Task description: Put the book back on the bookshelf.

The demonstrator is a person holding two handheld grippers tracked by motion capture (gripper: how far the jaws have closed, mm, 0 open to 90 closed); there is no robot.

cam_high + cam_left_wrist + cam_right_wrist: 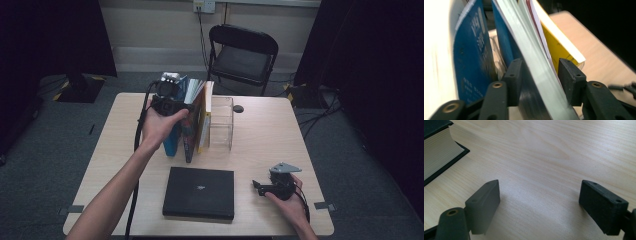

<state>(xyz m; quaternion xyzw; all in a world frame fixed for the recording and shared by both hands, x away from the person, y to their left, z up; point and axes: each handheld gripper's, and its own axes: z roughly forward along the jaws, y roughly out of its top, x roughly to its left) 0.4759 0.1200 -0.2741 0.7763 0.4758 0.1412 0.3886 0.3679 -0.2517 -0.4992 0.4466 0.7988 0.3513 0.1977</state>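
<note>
Several books stand in a row at the table's far middle: a blue book [172, 142], a thick book with a dark, colourful cover [191, 127] and a yellow book [205, 120]. My left gripper [172, 100] comes at them from above and is shut on the thick book. In the left gripper view its pale page edge [534, 70] runs between the pads, with the blue book [471, 62] to the left and the yellow book [556, 42] to the right. My right gripper [257, 187] lies open at the front right, jaws [540, 205] over bare wood.
A black book [200, 192] lies flat at the front middle; its corner [436, 155] is near the right gripper. A clear plastic holder [222, 122] stands right of the row. A small dark object [238, 108] lies behind it. A folding chair [242, 55] stands beyond the table.
</note>
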